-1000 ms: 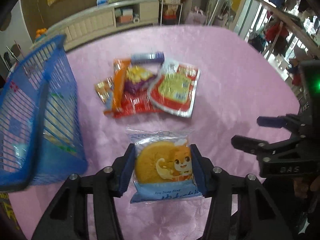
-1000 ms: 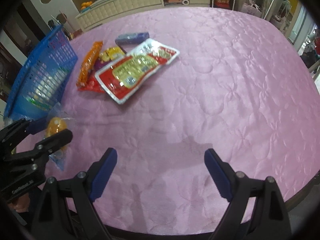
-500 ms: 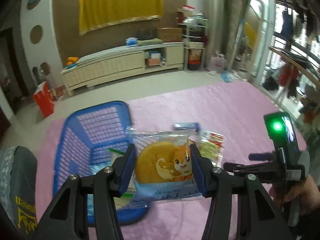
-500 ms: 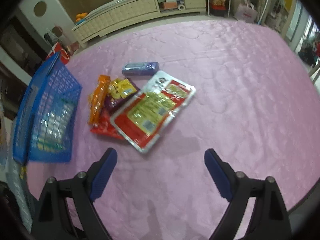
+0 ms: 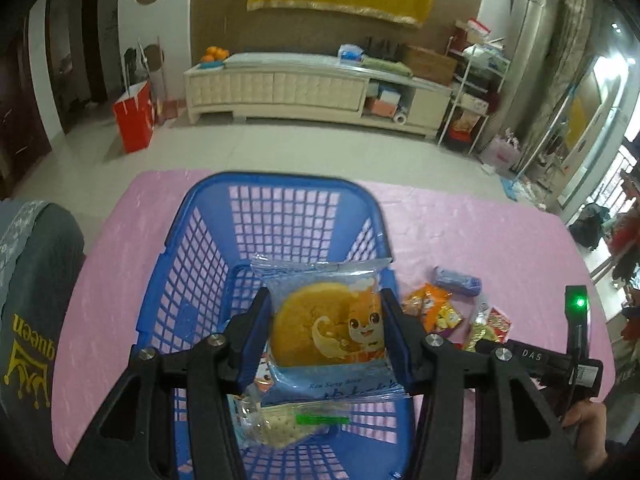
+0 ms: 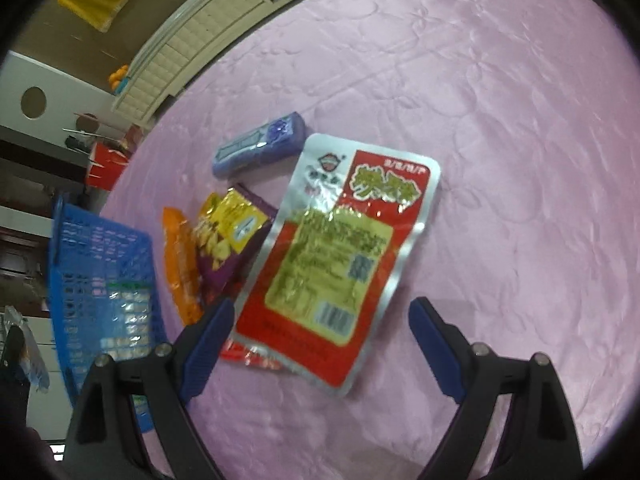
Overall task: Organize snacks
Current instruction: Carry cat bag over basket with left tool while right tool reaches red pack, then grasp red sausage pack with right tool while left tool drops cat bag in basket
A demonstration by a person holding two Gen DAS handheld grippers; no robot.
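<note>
Left wrist view: a quilted, glossy pink tablecloth (image 5: 460, 232) covers the table. On it stands a blue plastic lattice basket (image 5: 276, 216), rectangular with rounded corners, a clear cracker packet (image 5: 280, 426) lying inside. The left gripper (image 5: 326, 328) hangs over the basket, its blue pads clamped on both sides of a crinkly blue-and-clear cake packet (image 5: 328, 328) showing a round golden cake. In the right wrist view, the right gripper (image 6: 320, 344) is spread wide with nothing between its fingers, tilted down over a flat red and silver foil pouch (image 6: 340, 256). Left of it lie a purple-yellow bag (image 6: 232, 240), an orange packet (image 6: 182, 264) and, farther off, a purple bar (image 6: 260, 148).
</note>
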